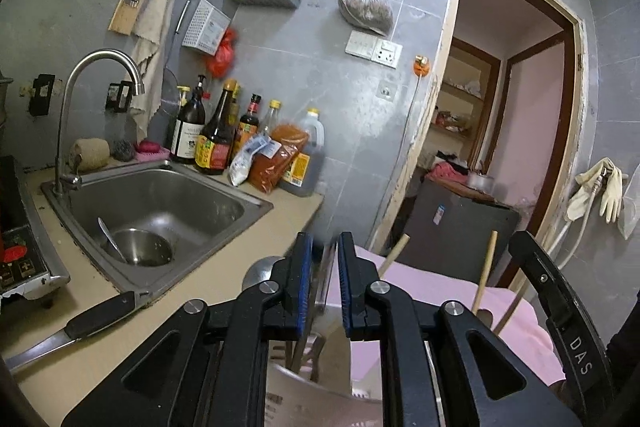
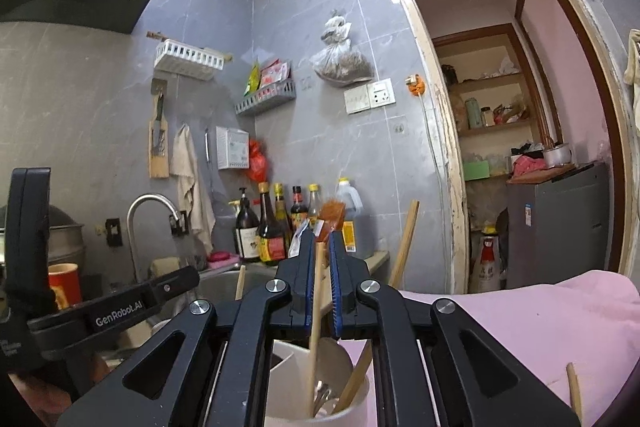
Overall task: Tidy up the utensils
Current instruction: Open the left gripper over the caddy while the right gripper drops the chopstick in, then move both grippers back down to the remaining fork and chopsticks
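A white utensil cup [image 2: 356, 403] stands right under my right gripper [image 2: 321, 267]. Its jaws are open a little around a wooden chopstick [image 2: 316, 311] that rests in the cup, leaning on the left pad with a slit at the right pad. More chopsticks [image 2: 405, 243] and a metal utensil [image 2: 322, 397] stand in the cup. My left gripper [image 1: 325, 255] is over the same cup [image 1: 304, 395], narrowly shut on a grey metal utensil handle [image 1: 325, 279] that stands upright. Chopsticks [image 1: 485, 271] rise to its right.
Pink fabric [image 2: 540, 331] lies to the right of the cup. A black-handled knife [image 1: 96, 321] lies on the counter before the steel sink [image 1: 248, 211], which holds a bowl with a spoon [image 1: 140, 247]. Sauce bottles [image 1: 216, 139] line the wall; an induction cooker [image 1: 20, 259] sits left.
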A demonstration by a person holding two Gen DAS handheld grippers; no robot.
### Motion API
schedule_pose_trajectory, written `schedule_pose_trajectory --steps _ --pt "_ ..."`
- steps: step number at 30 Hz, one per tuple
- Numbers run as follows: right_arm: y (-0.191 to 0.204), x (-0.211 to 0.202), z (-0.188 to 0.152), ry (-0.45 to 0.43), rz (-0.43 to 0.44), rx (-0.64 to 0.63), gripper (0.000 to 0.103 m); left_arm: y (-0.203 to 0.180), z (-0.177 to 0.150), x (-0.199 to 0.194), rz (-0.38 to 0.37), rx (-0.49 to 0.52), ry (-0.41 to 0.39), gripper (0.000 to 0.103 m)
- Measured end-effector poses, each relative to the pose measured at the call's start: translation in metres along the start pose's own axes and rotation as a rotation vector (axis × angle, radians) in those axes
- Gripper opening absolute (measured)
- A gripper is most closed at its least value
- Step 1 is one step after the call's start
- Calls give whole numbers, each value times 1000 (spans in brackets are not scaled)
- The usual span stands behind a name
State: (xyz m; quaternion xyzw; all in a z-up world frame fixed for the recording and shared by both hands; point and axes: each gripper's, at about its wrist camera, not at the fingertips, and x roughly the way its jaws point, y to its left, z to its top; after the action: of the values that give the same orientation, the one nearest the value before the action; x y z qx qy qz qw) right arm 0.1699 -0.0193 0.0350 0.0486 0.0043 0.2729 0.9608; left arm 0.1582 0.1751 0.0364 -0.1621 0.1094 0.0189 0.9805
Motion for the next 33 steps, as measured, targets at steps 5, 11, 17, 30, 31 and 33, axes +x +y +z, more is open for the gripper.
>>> schedule_pose_trajectory --steps 5,11,17,30,31,33 --pt "-3 -10 7 6 6 6 21 -7 5 -7 -5 29 0 24" --pt "-18 -27 21 11 -18 17 28 -16 12 -15 -47 34 12 32" --pt "-41 -53 37 1 -71 -7 49 -44 16 -28 -74 91 0 61" --pt "-110 -119 46 86 -273 -67 98 -134 -18 -47 -205 253 27 99" --pt "-116 -124 45 95 -284 -67 101 -140 -24 -46 -216 259 41 100" --pt "-126 -132 42 113 -305 -74 103 -151 -35 -42 -238 270 76 100"
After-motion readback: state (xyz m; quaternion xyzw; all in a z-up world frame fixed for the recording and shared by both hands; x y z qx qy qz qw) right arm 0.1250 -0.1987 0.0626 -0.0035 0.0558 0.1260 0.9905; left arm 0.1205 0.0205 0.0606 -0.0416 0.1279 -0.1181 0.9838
